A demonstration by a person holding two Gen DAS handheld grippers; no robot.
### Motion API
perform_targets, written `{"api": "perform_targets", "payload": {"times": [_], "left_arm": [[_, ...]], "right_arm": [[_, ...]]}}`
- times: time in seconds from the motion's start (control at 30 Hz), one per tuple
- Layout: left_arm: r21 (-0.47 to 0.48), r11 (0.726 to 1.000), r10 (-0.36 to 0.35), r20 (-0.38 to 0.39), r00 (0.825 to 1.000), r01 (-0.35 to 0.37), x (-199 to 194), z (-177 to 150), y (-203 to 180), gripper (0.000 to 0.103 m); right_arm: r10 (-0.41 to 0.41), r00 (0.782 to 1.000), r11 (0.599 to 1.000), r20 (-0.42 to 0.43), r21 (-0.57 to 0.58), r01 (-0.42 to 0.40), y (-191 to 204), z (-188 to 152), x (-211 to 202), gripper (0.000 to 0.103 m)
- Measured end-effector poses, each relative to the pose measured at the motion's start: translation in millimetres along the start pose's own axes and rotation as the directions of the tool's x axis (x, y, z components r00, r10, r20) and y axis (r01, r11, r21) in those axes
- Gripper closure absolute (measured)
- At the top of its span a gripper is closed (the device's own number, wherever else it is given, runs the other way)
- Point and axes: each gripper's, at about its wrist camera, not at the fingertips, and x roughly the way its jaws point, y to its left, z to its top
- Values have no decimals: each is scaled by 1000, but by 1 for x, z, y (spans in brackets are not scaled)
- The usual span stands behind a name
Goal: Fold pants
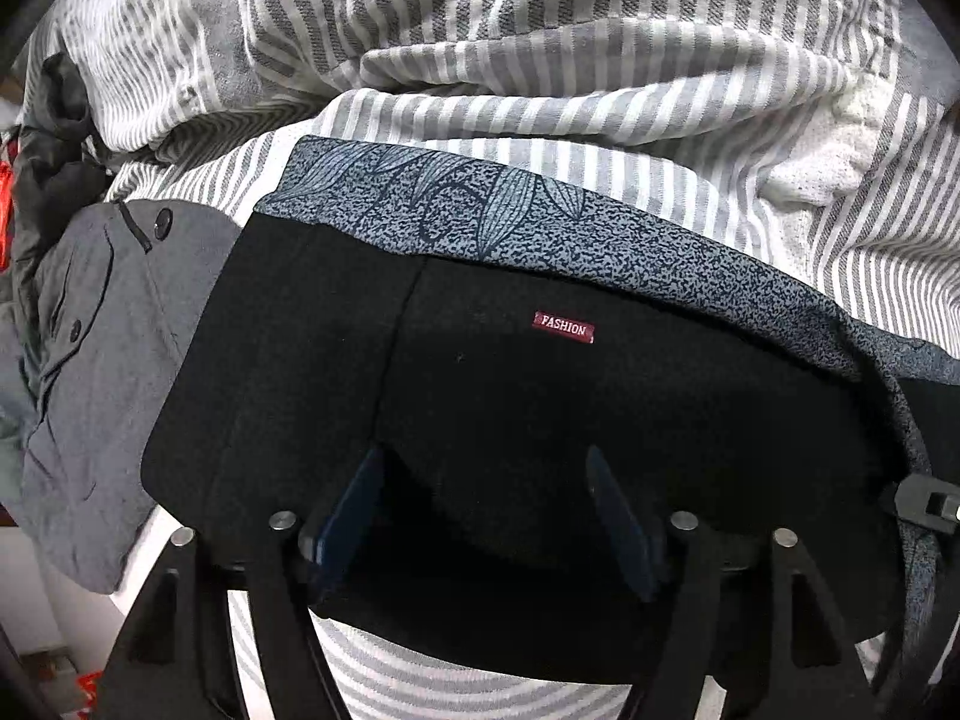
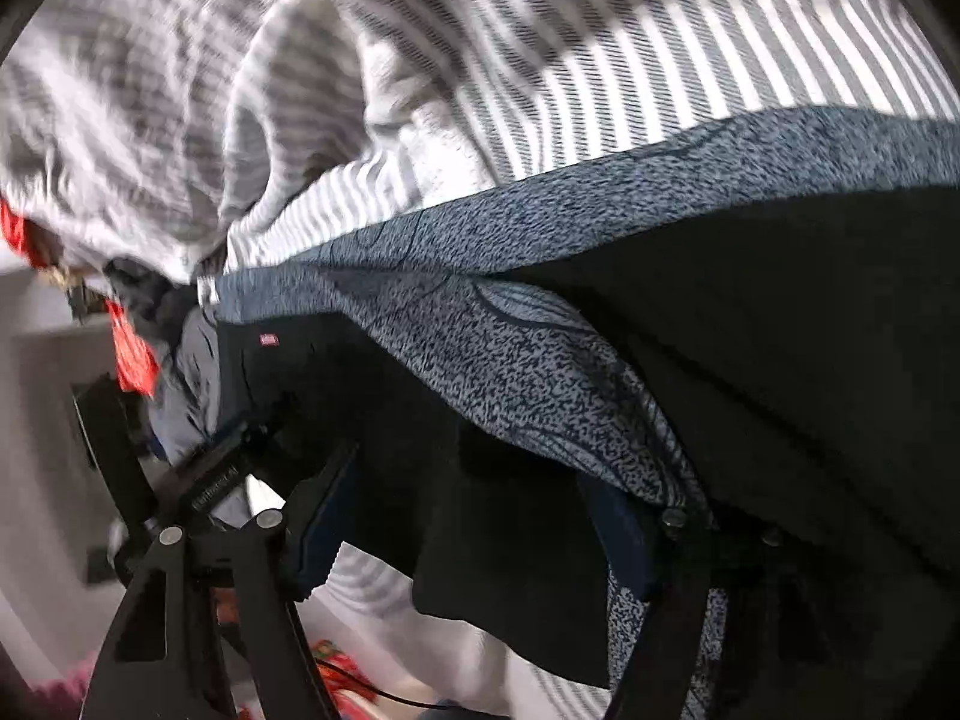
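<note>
The pants (image 1: pixel 540 420) are black with a blue speckled leaf-print panel (image 1: pixel 630 252) along their far edge and a small red "FASHION" label (image 1: pixel 564 327). They lie folded on a grey-and-white striped bed cover (image 1: pixel 540 30). My left gripper (image 1: pixel 486 504) points down over the black cloth, jaws wide apart, with nothing pinched between its blue pads (image 1: pixel 354 516). In the right wrist view the same pants (image 2: pixel 780 330) fill the right side, with their speckled panel (image 2: pixel 510 360) draped across. My right gripper (image 2: pixel 474 516) stands open over the cloth's near edge, and speckled fabric partly covers its right finger (image 2: pixel 624 534).
A grey buttoned garment (image 1: pixel 102 360) lies crumpled left of the pants. A dark jacket (image 1: pixel 54 138) and something red (image 2: pixel 129 354) sit further left. The rumpled striped cover rises in folds behind the pants. A white furniture edge (image 2: pixel 48 390) and floor show lower left.
</note>
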Motion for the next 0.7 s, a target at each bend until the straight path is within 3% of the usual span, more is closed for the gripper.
{"api": "perform_targets", "payload": {"times": [0.17,0.23,0.33,0.4,0.47,0.57,0.7], "left_arm": [[29,998,46,32,998,-47,-6,-8,-12,31],[46,997,61,35,998,-62,-9,-7,-16,31],[87,994,58,33,998,-61,-17,-10,-25,31],[115,993,31,29,999,-34,-22,-12,-28,31],[154,988,0,40,999,-6,-35,-19,-37,31],[240,969,-71,59,996,54,-58,-38,-57,31],[378,912,-181,31,983,157,-82,-72,-94,31]], "right_arm": [[-48,999,991,-25,-124,45,15,-4,8,15],[-63,995,988,-75,-148,51,23,-2,13,10],[-20,995,997,-100,-73,13,21,-1,8,9],[66,998,998,-18,-10,-66,15,-13,-17,9],[101,993,995,61,6,-102,11,-32,-38,9],[97,982,992,164,61,-108,-14,-82,-77,9],[20,959,974,281,212,-83,-53,-179,-117,9]]}}
